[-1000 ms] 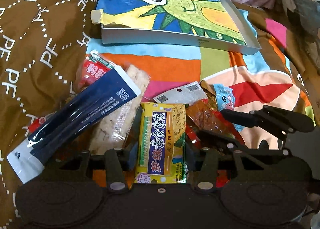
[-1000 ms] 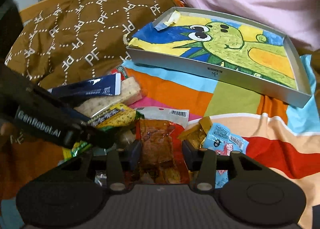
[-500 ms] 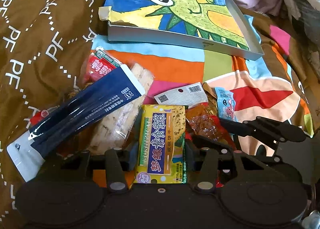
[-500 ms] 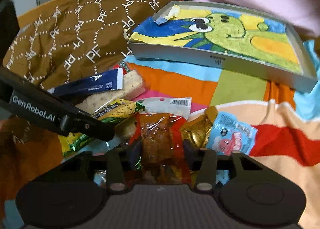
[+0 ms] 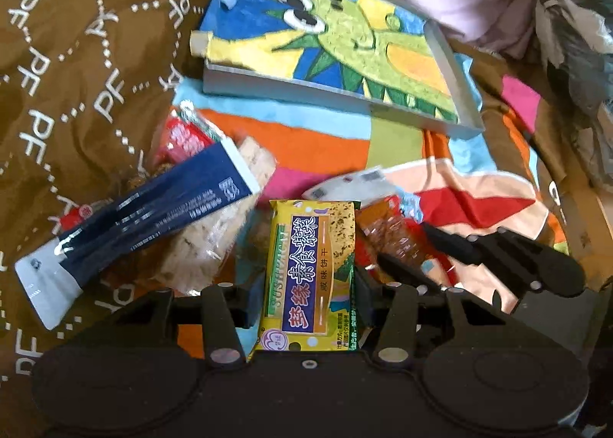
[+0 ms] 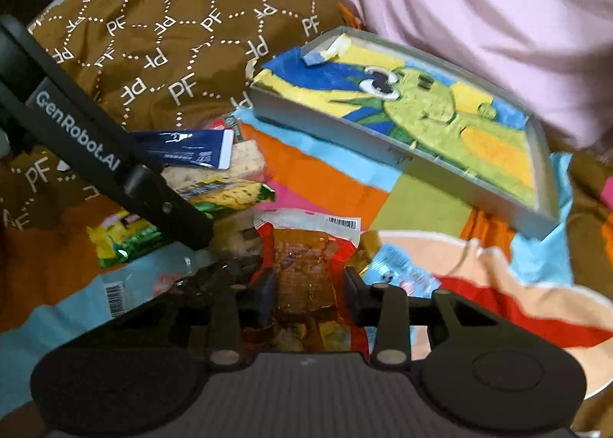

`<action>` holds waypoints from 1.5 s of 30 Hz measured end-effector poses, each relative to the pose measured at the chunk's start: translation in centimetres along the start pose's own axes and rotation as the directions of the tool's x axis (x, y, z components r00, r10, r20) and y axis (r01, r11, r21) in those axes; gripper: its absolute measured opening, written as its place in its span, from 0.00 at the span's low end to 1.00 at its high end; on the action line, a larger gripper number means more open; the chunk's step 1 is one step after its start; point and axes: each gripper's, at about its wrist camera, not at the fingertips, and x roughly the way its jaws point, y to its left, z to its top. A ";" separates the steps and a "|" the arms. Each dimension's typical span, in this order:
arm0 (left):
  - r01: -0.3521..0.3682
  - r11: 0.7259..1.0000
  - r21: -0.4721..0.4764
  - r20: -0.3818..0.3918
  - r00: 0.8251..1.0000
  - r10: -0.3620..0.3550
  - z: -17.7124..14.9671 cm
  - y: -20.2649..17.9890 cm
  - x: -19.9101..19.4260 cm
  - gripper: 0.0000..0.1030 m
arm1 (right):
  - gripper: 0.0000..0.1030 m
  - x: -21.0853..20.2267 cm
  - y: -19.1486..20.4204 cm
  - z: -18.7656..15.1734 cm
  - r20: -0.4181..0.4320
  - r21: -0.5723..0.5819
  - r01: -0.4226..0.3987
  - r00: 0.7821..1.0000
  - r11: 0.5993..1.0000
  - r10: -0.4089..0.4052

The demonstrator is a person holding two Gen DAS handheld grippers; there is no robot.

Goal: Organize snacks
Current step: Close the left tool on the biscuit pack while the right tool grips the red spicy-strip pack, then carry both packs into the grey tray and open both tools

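Looking over the bed, we see first the brown quilt (image 6: pixel 164 55) with white letters and the colourful blanket (image 5: pixel 329 139) beside it, with a pink cloth (image 6: pixel 479 17) behind. On the blanket lies a shallow grey tray (image 6: pixel 337 135) with a dinosaur drawing inside, well apart from the snacks. The snacks lie in a loose pile in front of it: a long dark blue packet (image 5: pixel 153 216) rests over a clear bag of pale crackers (image 5: pixel 214 239). Our left gripper (image 5: pixel 306 300) holds the yellow biscuit packet (image 5: pixel 306 265), its jaws pinching the packet at both sides. Our right gripper (image 6: pixel 308 294) has just been closing its jaws, and they now press on the red packet of brown snack (image 6: pixel 302 269). Just right of it lies a small light blue packet (image 6: pixel 398 269).
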 end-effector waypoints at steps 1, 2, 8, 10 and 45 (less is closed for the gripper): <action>-0.002 1.000 0.000 0.016 1.000 0.002 0.1 -0.1 -0.4 0.48 | 0.39 -0.4 0.0 0.3 0.020 -0.009 0.020 1.000 1.000 -0.020; -0.009 1.000 0.003 0.040 0.999 0.009 0.1 -0.2 -0.8 0.48 | 0.39 -0.8 0.1 0.6 0.042 -0.017 0.041 0.998 0.999 -0.040; -0.071 0.997 -0.009 0.220 0.973 0.072 0.7 -0.8 -3.6 0.48 | 0.40 -3.0 0.2 1.8 0.152 -0.070 0.166 0.976 0.984 -0.154; -0.072 0.997 -0.027 0.275 0.958 0.077 1.3 -0.8 -4.3 0.48 | 0.40 -3.6 0.0 2.4 0.184 -0.081 0.194 0.967 0.978 -0.177; -0.097 0.993 -0.068 0.494 0.862 0.118 15.7 2.6 8.8 0.49 | 0.45 13.0 -6.6 9.5 0.276 -0.106 0.369 0.903 0.924 -0.329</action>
